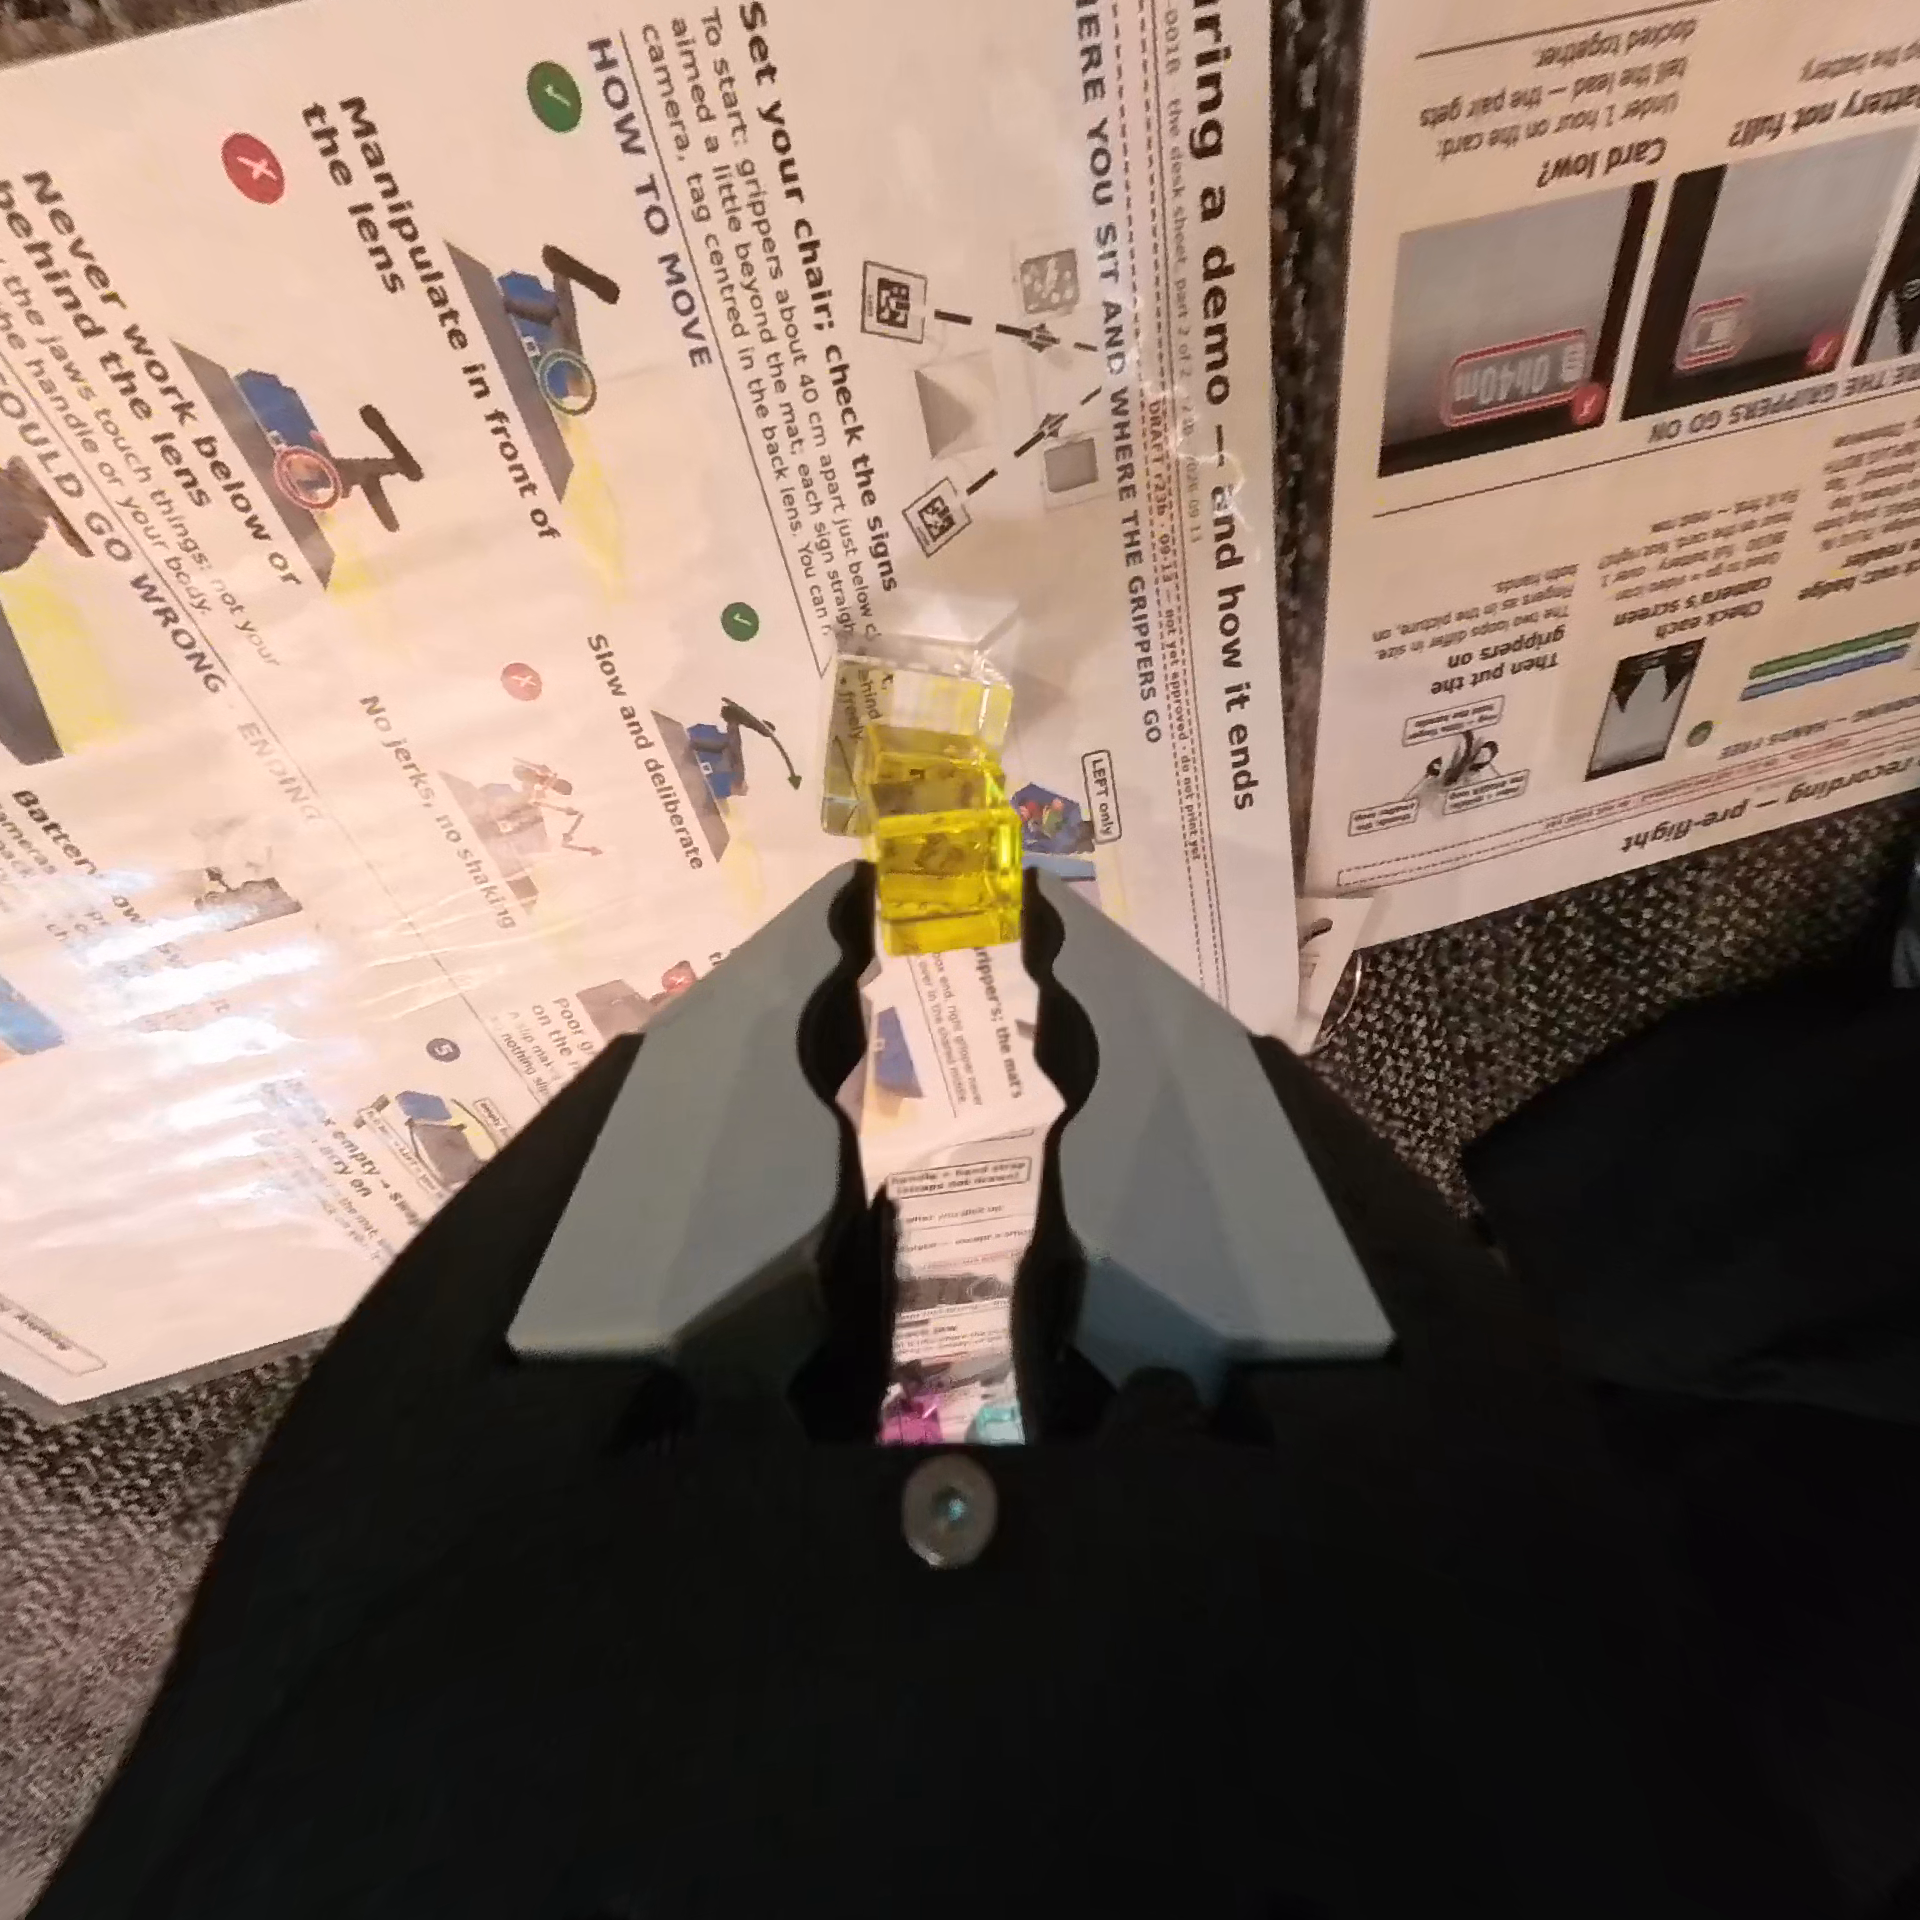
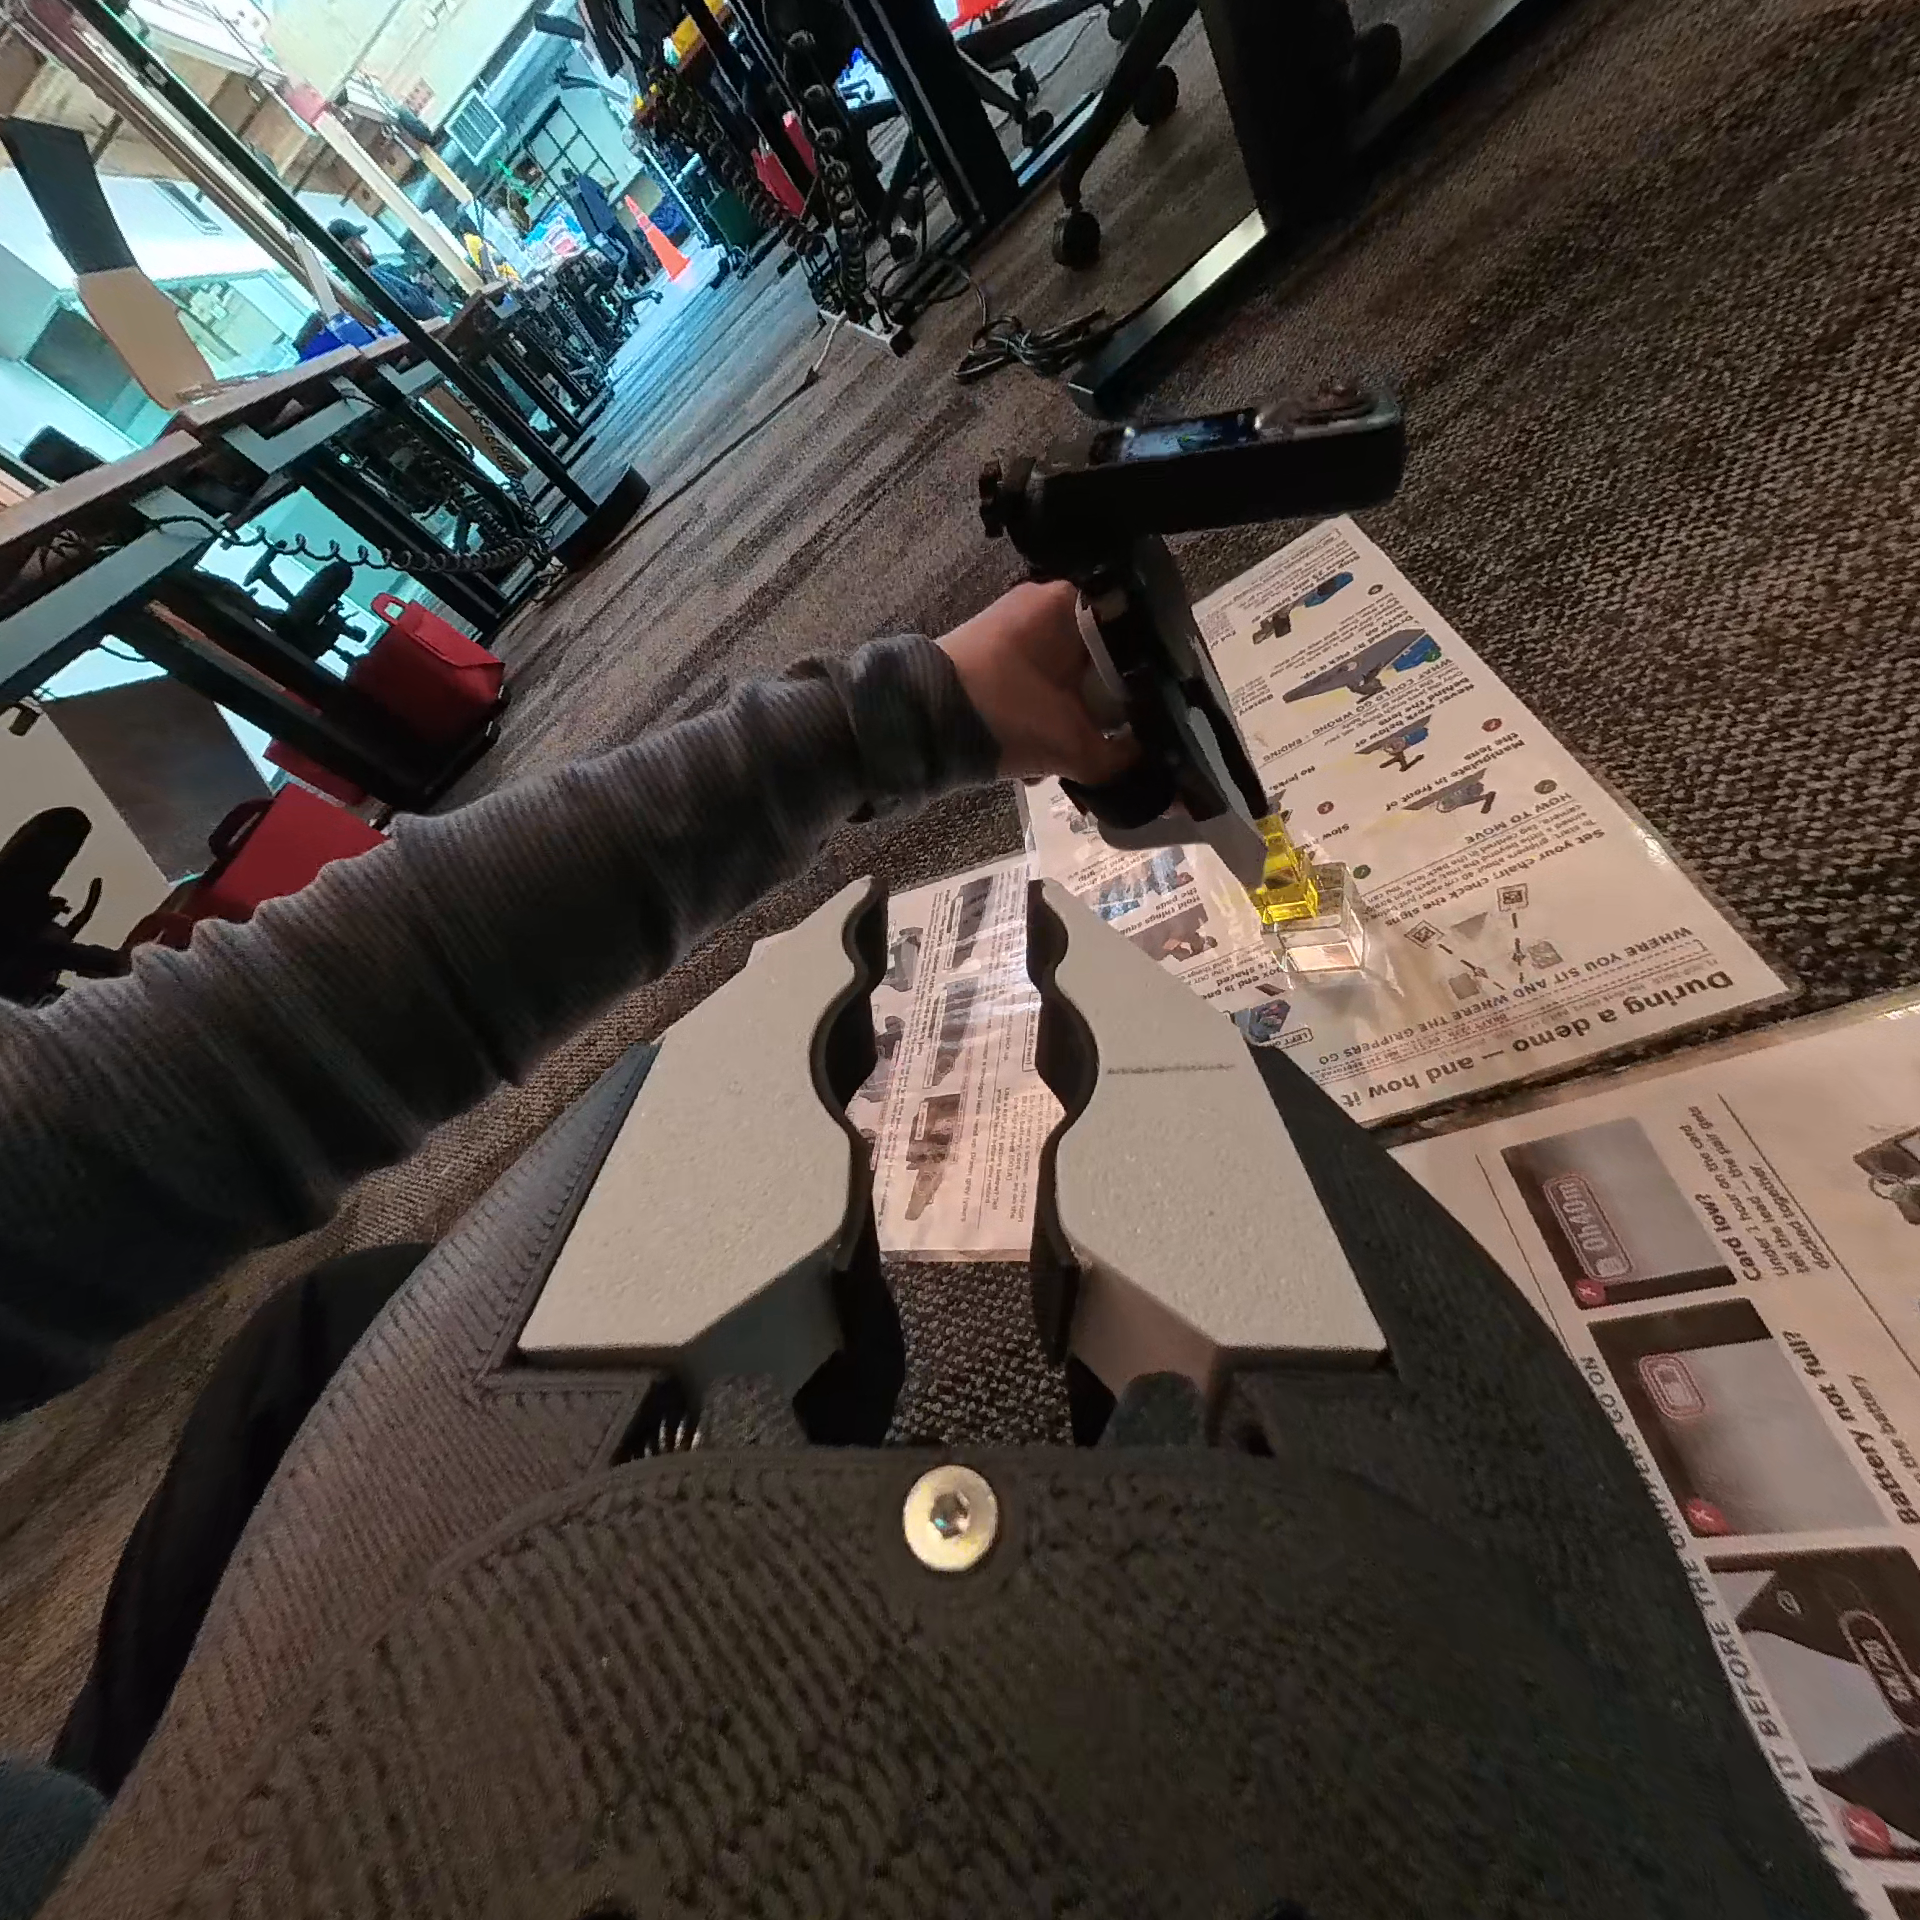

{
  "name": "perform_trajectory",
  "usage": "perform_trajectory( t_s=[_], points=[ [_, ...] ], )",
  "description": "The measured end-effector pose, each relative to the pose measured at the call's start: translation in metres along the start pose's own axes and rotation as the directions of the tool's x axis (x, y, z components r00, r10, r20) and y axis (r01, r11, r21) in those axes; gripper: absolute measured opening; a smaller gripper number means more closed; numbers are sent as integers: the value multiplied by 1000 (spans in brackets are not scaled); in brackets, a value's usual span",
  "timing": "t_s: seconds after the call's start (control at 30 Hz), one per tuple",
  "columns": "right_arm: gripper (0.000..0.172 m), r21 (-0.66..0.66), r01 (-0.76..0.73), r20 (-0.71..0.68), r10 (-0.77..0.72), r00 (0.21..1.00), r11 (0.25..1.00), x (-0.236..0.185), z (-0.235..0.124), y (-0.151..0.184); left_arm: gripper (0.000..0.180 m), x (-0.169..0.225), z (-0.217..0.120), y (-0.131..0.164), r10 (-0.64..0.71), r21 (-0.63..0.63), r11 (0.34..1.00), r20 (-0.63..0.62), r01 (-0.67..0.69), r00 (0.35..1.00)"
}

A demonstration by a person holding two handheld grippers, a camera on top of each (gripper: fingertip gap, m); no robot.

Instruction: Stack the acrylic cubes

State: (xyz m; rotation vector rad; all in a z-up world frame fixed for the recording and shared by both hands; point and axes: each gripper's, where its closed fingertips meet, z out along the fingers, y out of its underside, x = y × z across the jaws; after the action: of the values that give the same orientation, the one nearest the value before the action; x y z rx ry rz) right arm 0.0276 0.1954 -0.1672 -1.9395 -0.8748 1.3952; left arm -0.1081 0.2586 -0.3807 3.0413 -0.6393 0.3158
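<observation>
Left tool (image 2: pixel 1262 831) tilted down gripping yellow block (image 1: pixel 948 883), sleeved arm (image 2: pixel 468 935) outstretched

At frame centre the left gripper (image 1: pixel 948 883) clamps a yellow transparent block (image 1: pixel 948 878) between its grey jaws; the block sits atop a clear block (image 1: pixel 925 717); beneath lie laminated instruction sheets (image 1: pixel 416 623) on speckled carpet (image 1: pixel 1558 1039).

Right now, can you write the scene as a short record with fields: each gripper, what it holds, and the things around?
left gripper: shut on the yellow block, pads pressing both sides
yellow block: resting on the clear block
clear block: stands on a printed sheet
right gripper: open, holds nothing, above another printed sheet
floor: grey carpet
</observation>
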Motion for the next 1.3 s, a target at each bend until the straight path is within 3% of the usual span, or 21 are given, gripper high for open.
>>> perform_trajectory(
  t_s=[0.2,0.33,0.43,0.53,0.7,0.8,0.9,1.1,1.3],
  points=[
    [25,-8,2,-1,-2,1000,1000,0,1,1,28,0,0,-2,-8,24,1000,3,8,1000],
    [25,-10,-1,-6,1,1000,1000,1,0,2,72,-1,-8,-1,-47,93,995,13,45,999],
    [25,-12,-5,-3,5,1000,1000,1,1,3,91,-9,-30,15,-116,235,967,66,98,991],
    [25,-11,-5,1,5,1000,1000,0,1,3,89,-21,-43,68,-302,356,898,74,257,951],
    [25,-24,3,6,-3,1000,1000,-4,6,5,86,-35,-3,224,-588,193,801,75,567,805],
    [25,-43,7,2,-7,1000,999,-5,10,10,81,-30,22,280,-724,125,684,1,718,690],
    [25,-63,9,-3,-9,1000,998,-4,13,15,72,-28,38,303,-776,113,622,-40,775,629],
    [25,-72,9,-5,-9,1000,997,-4,15,18,56,-29,43,311,-779,130,617,-46,776,626],
    [26,-74,7,-11,-8,1000,997,-4,16,19,52,-26,57,324,-763,70,645,9,761,646]
  ],
)
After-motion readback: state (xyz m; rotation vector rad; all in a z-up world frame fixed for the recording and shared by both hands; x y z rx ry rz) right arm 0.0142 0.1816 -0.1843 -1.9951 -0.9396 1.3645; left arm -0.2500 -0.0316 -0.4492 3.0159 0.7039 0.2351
